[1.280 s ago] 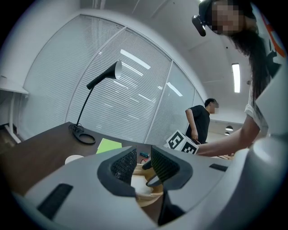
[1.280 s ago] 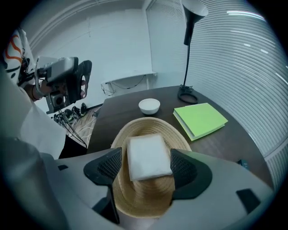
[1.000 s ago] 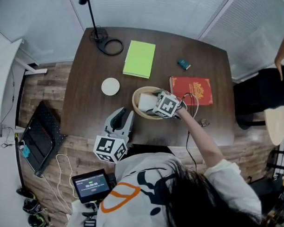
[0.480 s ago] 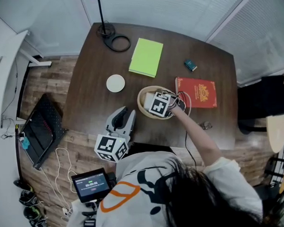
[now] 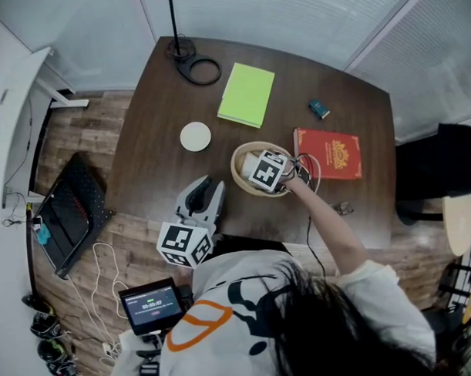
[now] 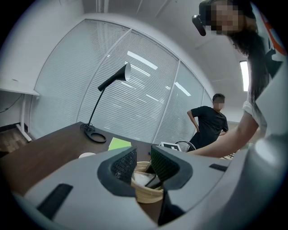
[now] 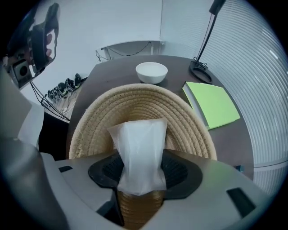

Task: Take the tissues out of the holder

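A round woven basket (image 5: 238,156) stands mid-table and serves as the holder. My right gripper (image 5: 258,173) reaches into it from the right, and its marker cube covers most of the inside. In the right gripper view the jaws are closing, and a white plastic-wrapped tissue pack (image 7: 139,152) stands upright between the pads (image 7: 180,170), squeezed at its waist over the basket (image 7: 144,101). My left gripper (image 5: 201,194) lies at the table's near edge, apart from the basket. Its jaws stand open around nothing (image 6: 143,164), with the basket (image 6: 146,194) seen beyond them.
A green notebook (image 5: 247,94) lies behind the basket, with a red book (image 5: 329,153) to its right and a white dish (image 5: 196,136) to its left. A lamp base (image 5: 203,70) sits at the far left corner. A person in black (image 6: 209,126) stands beyond the table.
My right gripper has moved left, deeper over the basket, so its cube now covers the tissue pack in the head view. The left gripper has stayed where it was.
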